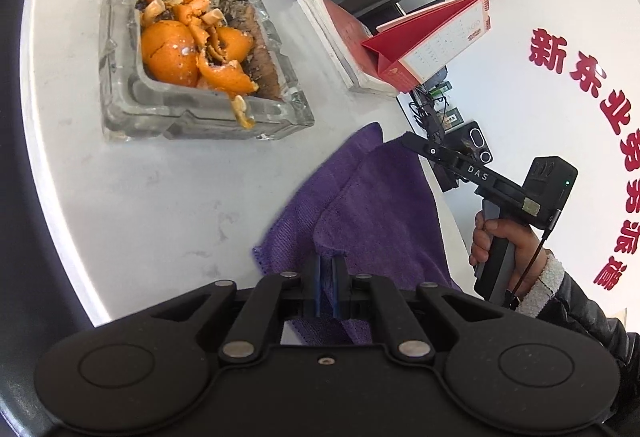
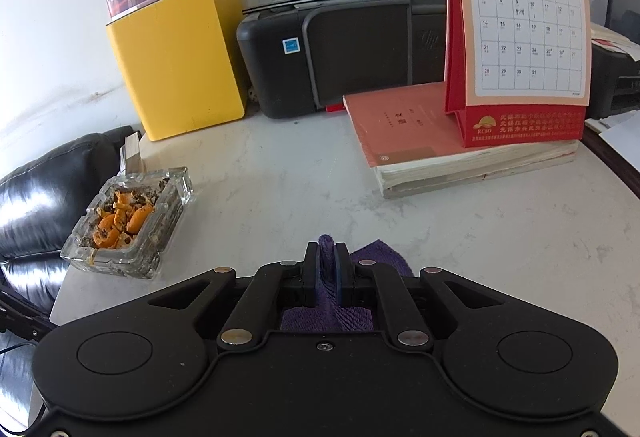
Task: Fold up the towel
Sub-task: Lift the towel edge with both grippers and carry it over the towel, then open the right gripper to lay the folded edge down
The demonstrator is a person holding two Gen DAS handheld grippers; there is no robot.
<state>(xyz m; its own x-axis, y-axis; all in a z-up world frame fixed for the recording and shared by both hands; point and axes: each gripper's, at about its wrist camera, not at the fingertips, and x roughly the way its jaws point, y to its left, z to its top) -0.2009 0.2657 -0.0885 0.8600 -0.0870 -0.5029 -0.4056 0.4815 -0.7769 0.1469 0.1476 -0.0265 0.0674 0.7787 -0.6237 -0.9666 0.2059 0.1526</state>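
Left tool: closed on the near edge of the towel.
Right tool: clamped on a bunched towel corner, raised off the bench.
Towel: purple, folded over, lying on the white bench near its edge.
Ashtray: glass, holds orange peel, just beyond the towel.

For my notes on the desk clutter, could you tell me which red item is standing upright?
The desk calendar, standing tent-like on top of the flat-lying red book.
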